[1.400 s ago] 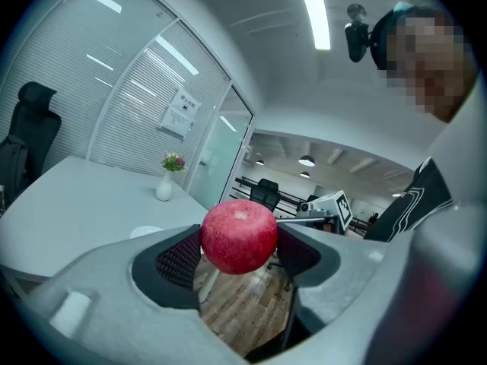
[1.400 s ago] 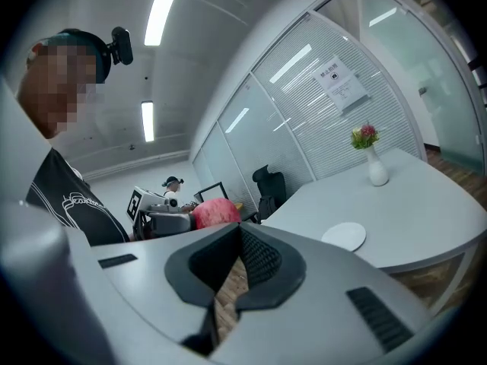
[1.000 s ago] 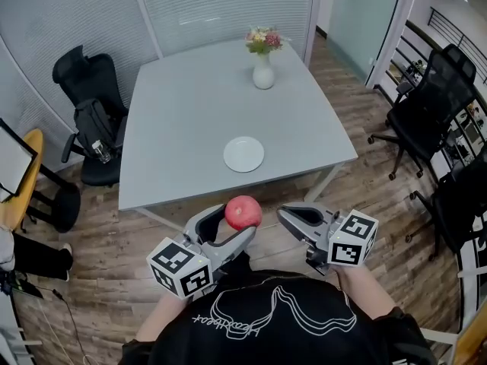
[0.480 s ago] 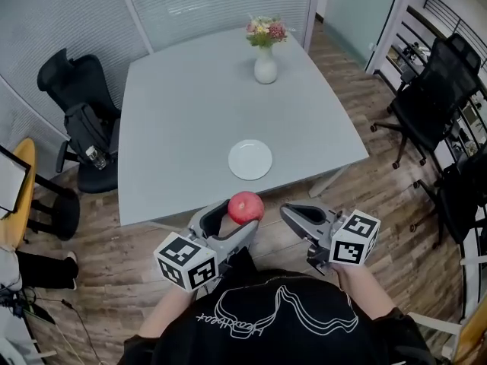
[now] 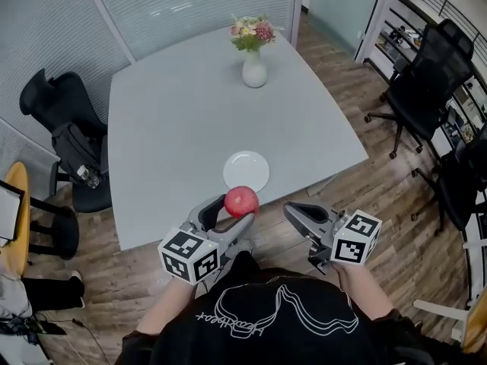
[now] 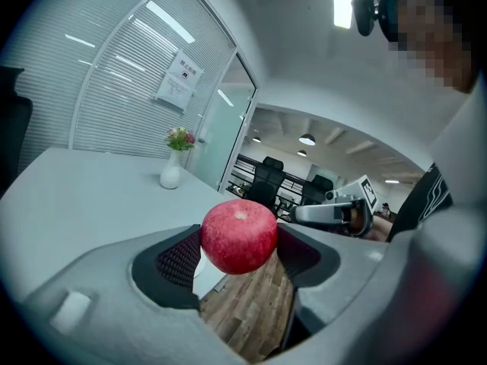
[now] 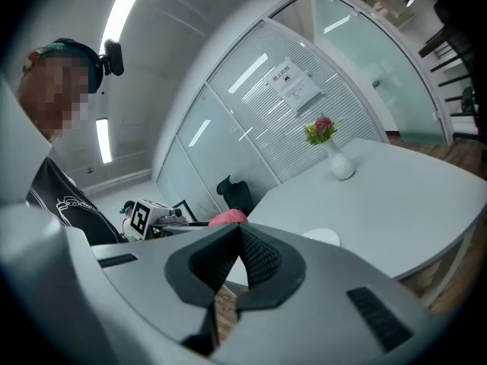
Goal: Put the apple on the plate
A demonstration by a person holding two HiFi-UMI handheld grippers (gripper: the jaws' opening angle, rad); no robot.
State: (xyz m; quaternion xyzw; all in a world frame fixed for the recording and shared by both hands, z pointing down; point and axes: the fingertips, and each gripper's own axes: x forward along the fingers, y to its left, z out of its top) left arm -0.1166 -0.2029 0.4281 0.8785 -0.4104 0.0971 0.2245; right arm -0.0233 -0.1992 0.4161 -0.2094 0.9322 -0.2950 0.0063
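The left gripper (image 5: pixel 237 211) holds the red apple (image 5: pixel 241 201), with one jaw on each side of it. The apple is up in the air, just on the near side of the white plate (image 5: pixel 246 170). The right gripper (image 5: pixel 292 210) is off to the right of the plate and nearer than it. Its jaws are pressed together with nothing between them.

The plate sits on the gray table (image 5: pixel 167 120), close to the near edge. Far behind the plate stands a white vase of flowers (image 5: pixel 254 68).

I think the apple is hard, round and smooth, so it could slip or roll. A grip across its fat middle looks best. A drop might bruise it.

The left gripper view shows the black pads (image 6: pixel 181 263) touching the apple. Only the head view shows how close the apple is to the plate.
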